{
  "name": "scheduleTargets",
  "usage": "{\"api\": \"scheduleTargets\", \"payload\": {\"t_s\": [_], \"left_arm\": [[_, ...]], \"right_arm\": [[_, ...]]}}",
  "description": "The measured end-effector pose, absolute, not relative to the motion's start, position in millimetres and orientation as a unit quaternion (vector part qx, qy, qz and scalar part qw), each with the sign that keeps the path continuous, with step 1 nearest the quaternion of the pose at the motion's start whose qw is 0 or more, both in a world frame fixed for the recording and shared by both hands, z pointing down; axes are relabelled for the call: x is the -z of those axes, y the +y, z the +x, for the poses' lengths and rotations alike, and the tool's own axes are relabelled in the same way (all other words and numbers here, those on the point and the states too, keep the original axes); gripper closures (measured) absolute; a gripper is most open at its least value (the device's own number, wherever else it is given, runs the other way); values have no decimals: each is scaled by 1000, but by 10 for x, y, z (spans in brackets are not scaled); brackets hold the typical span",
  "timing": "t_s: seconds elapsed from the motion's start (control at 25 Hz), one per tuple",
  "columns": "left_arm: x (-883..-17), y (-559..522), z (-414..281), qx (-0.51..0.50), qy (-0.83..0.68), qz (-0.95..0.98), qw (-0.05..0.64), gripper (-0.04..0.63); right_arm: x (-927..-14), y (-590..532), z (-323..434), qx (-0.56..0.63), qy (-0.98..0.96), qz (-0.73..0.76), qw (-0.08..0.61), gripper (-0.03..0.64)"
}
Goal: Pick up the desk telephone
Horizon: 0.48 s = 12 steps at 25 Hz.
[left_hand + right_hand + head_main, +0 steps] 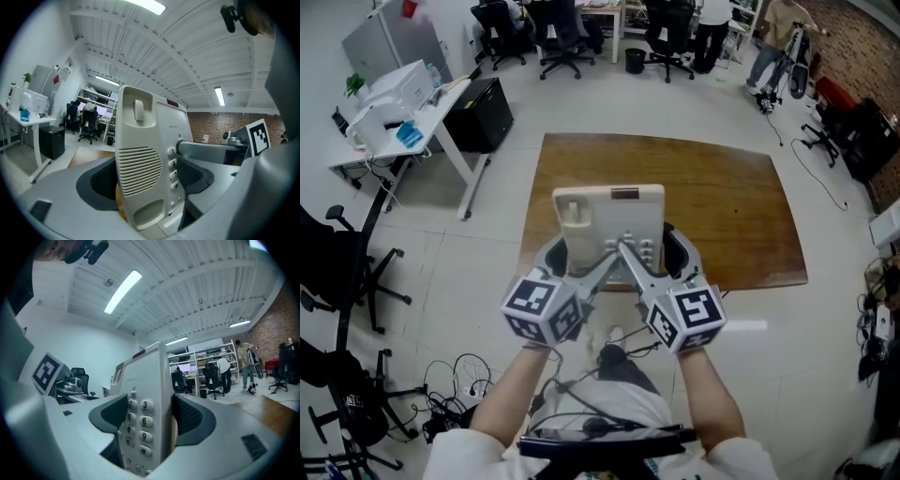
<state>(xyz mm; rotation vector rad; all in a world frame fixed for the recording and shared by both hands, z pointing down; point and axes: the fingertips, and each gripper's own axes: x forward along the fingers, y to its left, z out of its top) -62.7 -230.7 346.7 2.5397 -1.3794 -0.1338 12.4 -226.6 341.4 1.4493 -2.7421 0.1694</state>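
Telephone [609, 214], a cream-white plastic desk set, clamped by grey two-jaw left tool [584, 249] and right tool [652, 249].
Black waste bin [635, 60] stands on the floor beyond the brown wooden counter [722, 206]; its contents cannot be made out. Telephone hangs clear above the counter's near edge. Left tool, jaws wide, presses its pads [101, 180] on the speaker-grille half; right tool likewise grips the keypad half, one pad over the number keys.

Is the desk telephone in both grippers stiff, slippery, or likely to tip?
Likely stiff: the desk telephone looks like a hard plastic shell, unbent where the left gripper and right gripper clamp it. Probably slippery: its surfaces look smooth. It may tip forward, since most of it sticks out beyond the fingers.
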Motion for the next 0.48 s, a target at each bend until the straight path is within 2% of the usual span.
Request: {"api": "scheduleTargets", "payload": {"t_s": [0.48], "left_arm": [[-3161,-1943,-763,53,-480,871,93,215]], "right_arm": [[-3115,-1922,-19,-28,-891,454,-4,298]]}}
